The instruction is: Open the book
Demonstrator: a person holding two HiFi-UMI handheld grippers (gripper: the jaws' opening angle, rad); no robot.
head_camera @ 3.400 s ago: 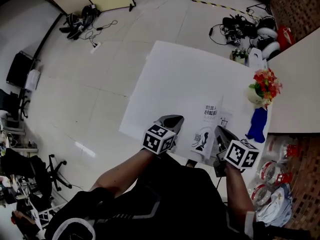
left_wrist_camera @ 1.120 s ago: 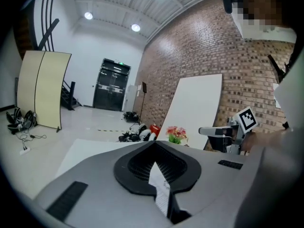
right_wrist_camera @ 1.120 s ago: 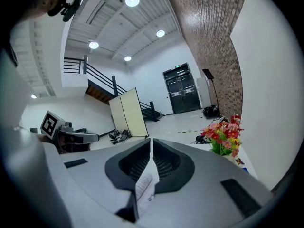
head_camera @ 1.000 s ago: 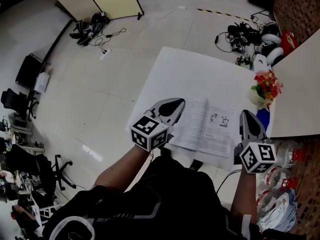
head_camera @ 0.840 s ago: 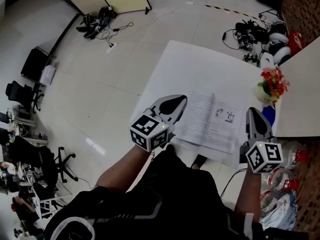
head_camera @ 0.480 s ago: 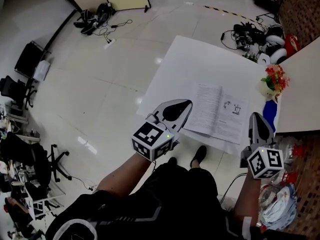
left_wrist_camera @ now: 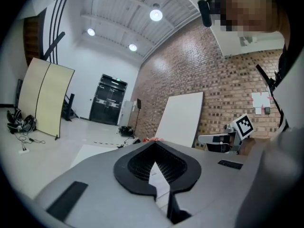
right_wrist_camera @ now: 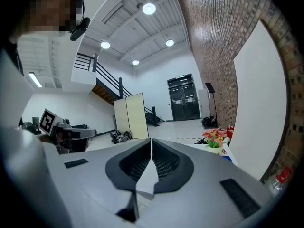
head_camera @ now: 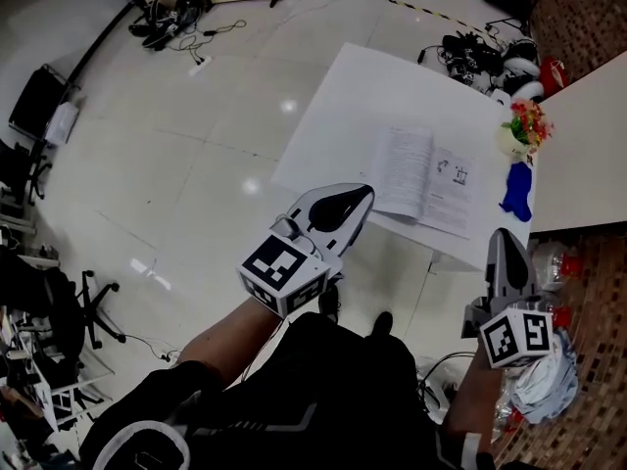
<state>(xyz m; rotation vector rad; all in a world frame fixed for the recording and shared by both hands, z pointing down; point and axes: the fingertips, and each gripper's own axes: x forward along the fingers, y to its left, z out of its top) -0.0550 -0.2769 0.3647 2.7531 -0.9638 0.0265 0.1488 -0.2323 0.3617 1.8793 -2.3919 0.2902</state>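
Note:
The book [head_camera: 423,177] lies open on the white table [head_camera: 343,116], with both printed pages facing up. Both grippers are off the table and on my side of it, held above the floor. My left gripper [head_camera: 362,194] is shut with nothing in it, its tip just short of the table's near edge and left of the book. My right gripper [head_camera: 502,235] is also shut and empty, below the table's near right corner. In the left gripper view the left gripper's [left_wrist_camera: 154,144] jaws meet at the tip. The right gripper [right_wrist_camera: 151,139] looks the same in its own view.
A pot of red and yellow flowers [head_camera: 526,125] and a blue object [head_camera: 514,192] stand at the table's right edge, beside a second pale tabletop [head_camera: 588,145]. Cables and gear [head_camera: 480,47] lie on the floor beyond. Plastic containers [head_camera: 560,262] sit at the right, office chairs [head_camera: 78,306] at the left.
The book went from closed under both grippers to lying open. Since a second ago both grippers have drawn back off the table and the view has backed away.

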